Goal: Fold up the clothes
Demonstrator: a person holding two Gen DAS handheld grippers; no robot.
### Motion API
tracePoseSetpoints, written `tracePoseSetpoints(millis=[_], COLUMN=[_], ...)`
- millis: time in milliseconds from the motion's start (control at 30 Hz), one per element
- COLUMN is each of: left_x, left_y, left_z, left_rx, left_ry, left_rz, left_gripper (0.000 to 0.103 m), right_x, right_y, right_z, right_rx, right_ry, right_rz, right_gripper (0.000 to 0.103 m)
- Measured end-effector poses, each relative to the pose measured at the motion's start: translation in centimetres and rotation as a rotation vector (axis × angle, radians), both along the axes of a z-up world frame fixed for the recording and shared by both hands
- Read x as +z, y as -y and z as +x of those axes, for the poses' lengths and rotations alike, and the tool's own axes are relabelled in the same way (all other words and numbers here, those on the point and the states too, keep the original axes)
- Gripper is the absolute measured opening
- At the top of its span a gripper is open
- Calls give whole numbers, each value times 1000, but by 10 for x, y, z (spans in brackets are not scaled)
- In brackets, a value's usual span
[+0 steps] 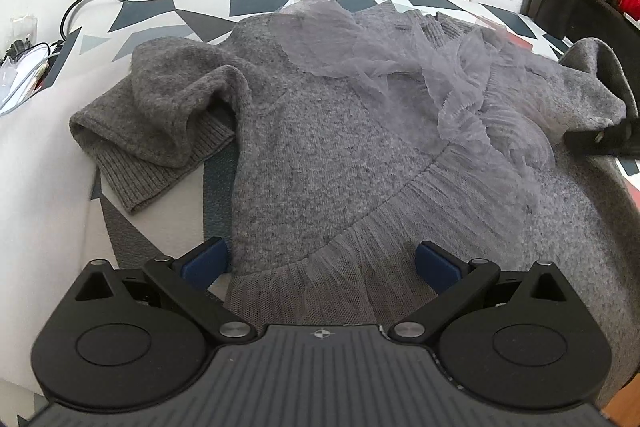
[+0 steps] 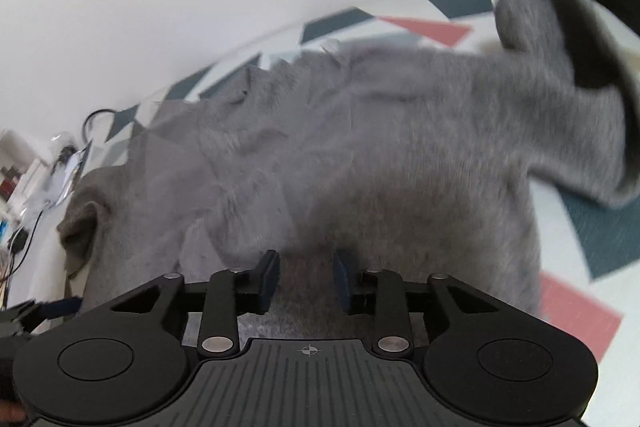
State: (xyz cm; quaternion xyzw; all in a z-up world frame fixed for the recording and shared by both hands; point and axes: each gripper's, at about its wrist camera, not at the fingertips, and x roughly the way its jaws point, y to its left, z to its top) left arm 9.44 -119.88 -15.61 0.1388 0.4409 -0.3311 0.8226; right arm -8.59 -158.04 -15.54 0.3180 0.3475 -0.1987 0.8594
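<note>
We judge folding barely begun: the grey knit dress (image 1: 320, 155) lies spread across the patterned tabletop (image 1: 48, 187), sleeves unfolded, our left gripper (image 1: 320, 263) wide over its tulle hem (image 1: 320, 283), our right gripper (image 2: 306, 281) narrowed around knit fabric.

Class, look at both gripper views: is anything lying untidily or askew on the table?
Yes. The grey sweater lies spread but untidy: its left sleeve is crumpled and doubled over, and the sheer tulle ruffle is bunched across the chest instead of lying flat.
</note>
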Motion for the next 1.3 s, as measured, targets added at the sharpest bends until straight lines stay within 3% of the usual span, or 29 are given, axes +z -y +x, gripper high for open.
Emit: tracePoseSetpoints(millis=[167, 200, 233, 267, 400, 600, 767, 867, 933, 1033, 1067, 1233, 1300], left_x=[-1, -2, -2, -2, -2, -3, -3, -3, -3, -3, -3, -3, -3], left_y=[-1, -1, -1, -1, -1, -6, -8, -9, -9, -11, -12, -16, -18], left_z=[-3, -4, -4, -4, -3, 7, 10, 11, 10, 10, 9, 9, 9], left_rx=[-7, -8, -6, -4, 4, 34, 35, 36, 32, 25, 25, 21, 21], left_ry=[18, 22, 25, 26, 32, 36, 39, 39, 38, 38, 38, 36, 35], left_rz=[9, 10, 8, 8, 9, 5, 3, 4, 5, 6, 6, 7, 6], left_gripper=[103, 103, 103, 103, 103, 103, 103, 103, 103, 103, 103, 103, 103], right_x=[-3, -3, -4, -4, 3, 32, 43, 44, 39, 30, 27, 19, 17], right_y=[3, 3, 3, 1, -7, 20, 21, 6, -8, -42, -52, -83, -88], right_z=[17, 22, 27, 31, 21, -35, -43, -32, -20, 0, 6, 25, 29], right_rx=[-26, -15, -5, 18, 26, -198, -222, -126, -22, 107, 140, 228, 228], right_ry=[35, 34, 34, 27, 37, 105, 89, 96, 89, 47, 32, -13, -21], right_rz=[-29, -32, -35, -25, -48, -75, -129, -103, -54, -93, -108, -148, -182], right_gripper=[33, 27, 9, 2, 1, 0, 0, 3, 11, 26, 27, 39, 39])
